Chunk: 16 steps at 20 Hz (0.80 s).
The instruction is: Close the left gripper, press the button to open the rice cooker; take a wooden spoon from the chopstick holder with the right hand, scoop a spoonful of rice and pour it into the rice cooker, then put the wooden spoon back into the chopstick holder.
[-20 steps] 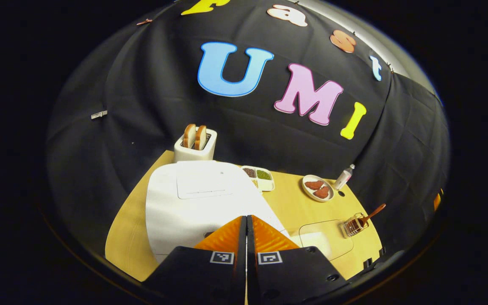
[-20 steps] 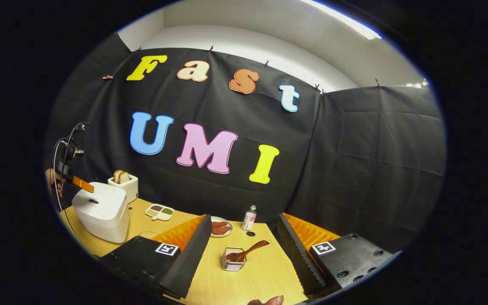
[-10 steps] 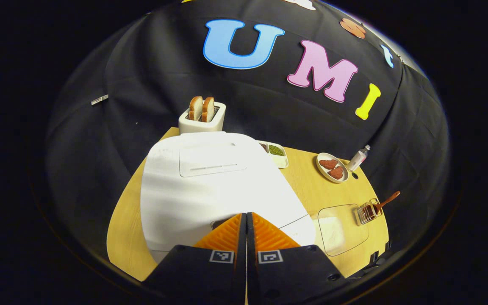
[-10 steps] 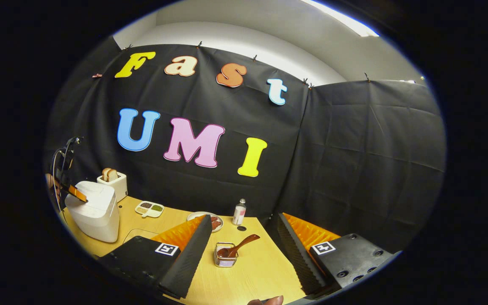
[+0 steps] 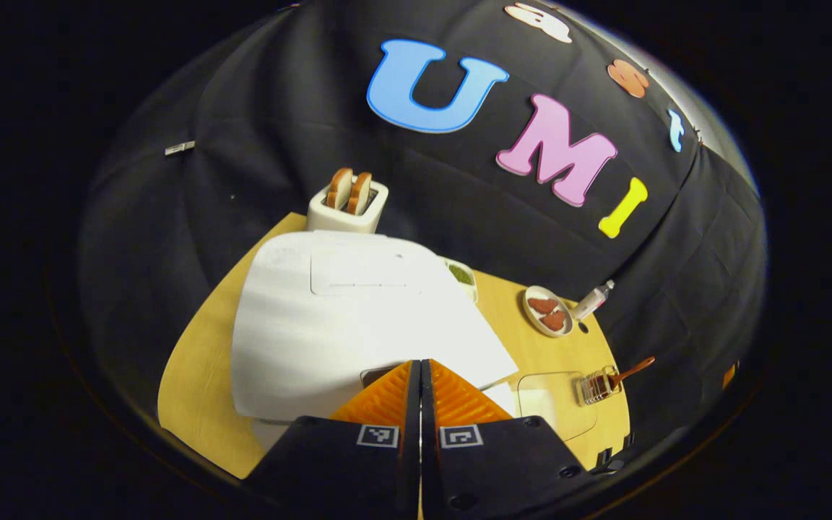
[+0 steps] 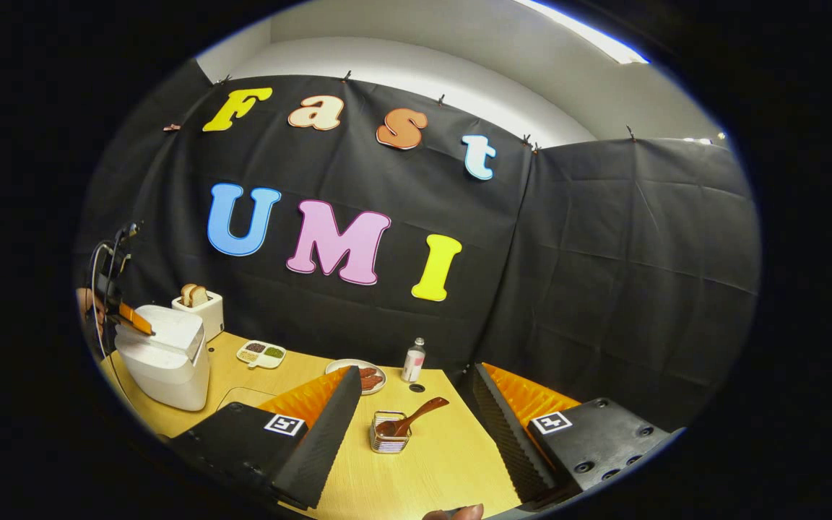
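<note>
In the left gripper view, the left gripper [image 5: 419,375] has its jaws pressed together, tips at the near front edge of the white rice cooker [image 5: 344,318], right at a small dark button [image 5: 376,375] on its front. The cooker's lid appears slightly raised, with a gap under its front edge. The cooker stands at the left end of the wooden counter [image 5: 192,375]. Behind it stands a white toaster [image 5: 347,206] with two slices of bread, and to its right a divided dish of grains [image 5: 461,274], mostly hidden by the cooker.

In the right gripper view, the right gripper [image 6: 416,412] hangs above the counter with its jaws wide apart and nothing between them. Between the two fingers, farther off, stands the wire chopstick holder [image 6: 387,440] with the wooden spoon [image 6: 409,421] leaning in it, handle tilted up to the right. Beyond it lie a plate [image 6: 365,375] with reddish pieces and a small bottle [image 6: 413,361]. Left of the holder, a clear lidded box of rice [image 5: 557,404] sits near the cooker.
</note>
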Each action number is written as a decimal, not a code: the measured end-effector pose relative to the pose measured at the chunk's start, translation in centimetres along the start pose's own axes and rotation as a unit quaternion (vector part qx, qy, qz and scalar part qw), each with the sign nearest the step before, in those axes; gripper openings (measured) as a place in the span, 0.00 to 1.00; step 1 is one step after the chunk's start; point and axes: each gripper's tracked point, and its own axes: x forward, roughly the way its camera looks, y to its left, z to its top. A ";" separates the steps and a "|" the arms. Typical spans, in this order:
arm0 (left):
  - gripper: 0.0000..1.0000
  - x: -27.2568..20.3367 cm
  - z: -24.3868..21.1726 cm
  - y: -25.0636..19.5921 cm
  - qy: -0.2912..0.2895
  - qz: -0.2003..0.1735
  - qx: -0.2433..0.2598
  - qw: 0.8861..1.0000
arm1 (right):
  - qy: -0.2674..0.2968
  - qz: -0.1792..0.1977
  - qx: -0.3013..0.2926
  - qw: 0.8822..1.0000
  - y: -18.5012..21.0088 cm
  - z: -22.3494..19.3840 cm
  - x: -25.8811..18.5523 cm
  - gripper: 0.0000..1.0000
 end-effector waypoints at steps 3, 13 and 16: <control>0.07 -3.0 4.3 -1.2 -0.070 -0.010 -0.004 0.997 | -0.003 -0.002 0.004 1.000 -0.3 0.3 -0.4 0.98; 0.98 -12.0 9.5 -0.1 -0.253 0.087 0.050 0.962 | -0.010 0.009 0.006 1.000 -1.0 0.7 -0.9 0.98; 0.94 -13.9 9.1 -1.8 -0.262 0.094 0.065 0.958 | -0.003 0.019 0.011 1.000 -1.2 0.0 -0.4 0.98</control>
